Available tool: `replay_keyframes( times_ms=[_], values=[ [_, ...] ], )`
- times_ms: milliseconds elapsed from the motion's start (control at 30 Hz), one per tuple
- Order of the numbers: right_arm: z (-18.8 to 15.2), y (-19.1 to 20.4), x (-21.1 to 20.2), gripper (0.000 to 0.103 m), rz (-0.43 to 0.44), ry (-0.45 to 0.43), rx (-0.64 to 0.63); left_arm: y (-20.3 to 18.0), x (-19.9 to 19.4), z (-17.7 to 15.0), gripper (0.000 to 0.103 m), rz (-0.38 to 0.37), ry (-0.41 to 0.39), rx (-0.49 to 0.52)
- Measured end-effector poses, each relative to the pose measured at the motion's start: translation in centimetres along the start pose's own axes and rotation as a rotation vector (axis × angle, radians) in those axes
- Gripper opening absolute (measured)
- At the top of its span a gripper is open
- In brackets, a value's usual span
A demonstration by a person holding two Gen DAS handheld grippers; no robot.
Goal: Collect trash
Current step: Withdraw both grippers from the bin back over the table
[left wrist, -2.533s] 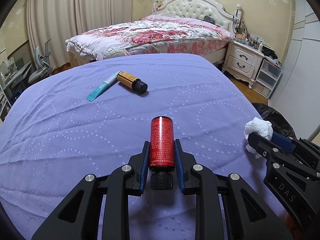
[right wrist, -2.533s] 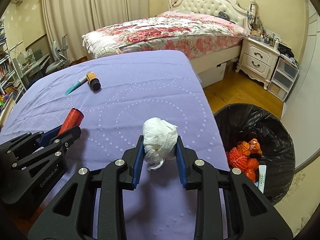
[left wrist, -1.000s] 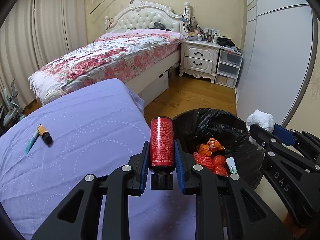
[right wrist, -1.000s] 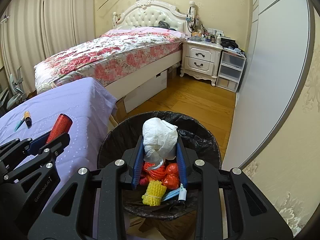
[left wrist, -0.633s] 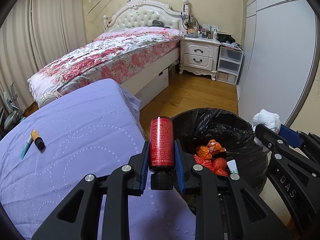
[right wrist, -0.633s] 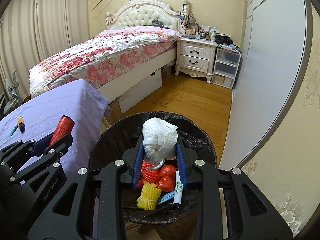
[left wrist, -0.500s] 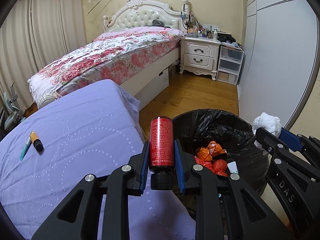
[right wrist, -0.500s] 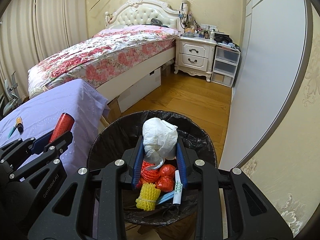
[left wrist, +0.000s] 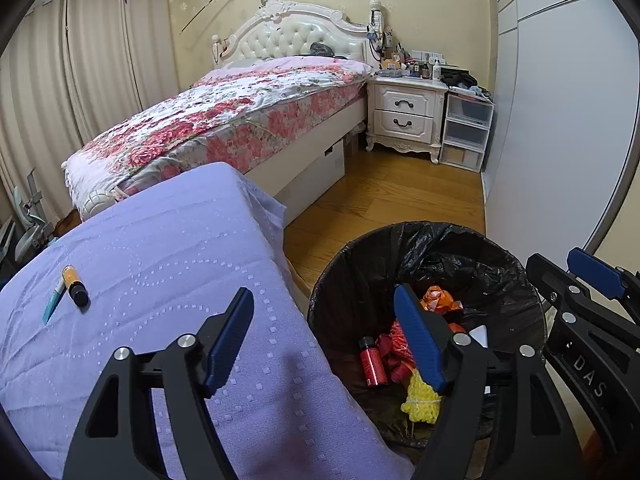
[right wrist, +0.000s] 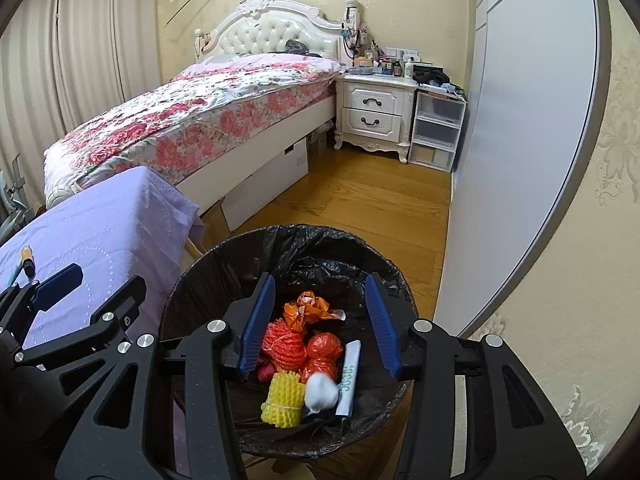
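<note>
Black-lined round trash bin (right wrist: pixel 192 280), beside my lavender-clothed desk (left wrist: pixel 160 240): red bottle (left wrist: pixel 370 364) and white paper wad (right wrist: pixel 321 395) inside; left claw (left wrist: pixel 324 340) and right claw (right wrist: pixel 316 320) both wide open, empty; outstanding on desk, amber black-capped vial (left wrist: pixel 74 290) and teal tube (left wrist: pixel 53 303).

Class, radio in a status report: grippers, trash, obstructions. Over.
Left gripper and right gripper open, empty. Red bottle and white wad in bin. Amber bottle and teal tube left on purple cover. No obstruction.
</note>
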State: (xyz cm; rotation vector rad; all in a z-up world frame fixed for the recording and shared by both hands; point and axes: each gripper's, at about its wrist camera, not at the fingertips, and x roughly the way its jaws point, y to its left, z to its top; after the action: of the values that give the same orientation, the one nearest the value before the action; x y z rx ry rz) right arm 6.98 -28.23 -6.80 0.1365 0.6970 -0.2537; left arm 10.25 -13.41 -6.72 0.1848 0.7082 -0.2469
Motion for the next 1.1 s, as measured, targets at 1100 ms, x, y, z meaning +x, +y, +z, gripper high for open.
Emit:
replay_keyframes(
  times_ms=[1100],
  values=[
    [-1.2, 8.3, -1.0, 0.067, 0.196, 0.043, -0.089, 13.0, -3.6, -4.3, 0.079, 0.231, 0.026, -0.159]
  ],
)
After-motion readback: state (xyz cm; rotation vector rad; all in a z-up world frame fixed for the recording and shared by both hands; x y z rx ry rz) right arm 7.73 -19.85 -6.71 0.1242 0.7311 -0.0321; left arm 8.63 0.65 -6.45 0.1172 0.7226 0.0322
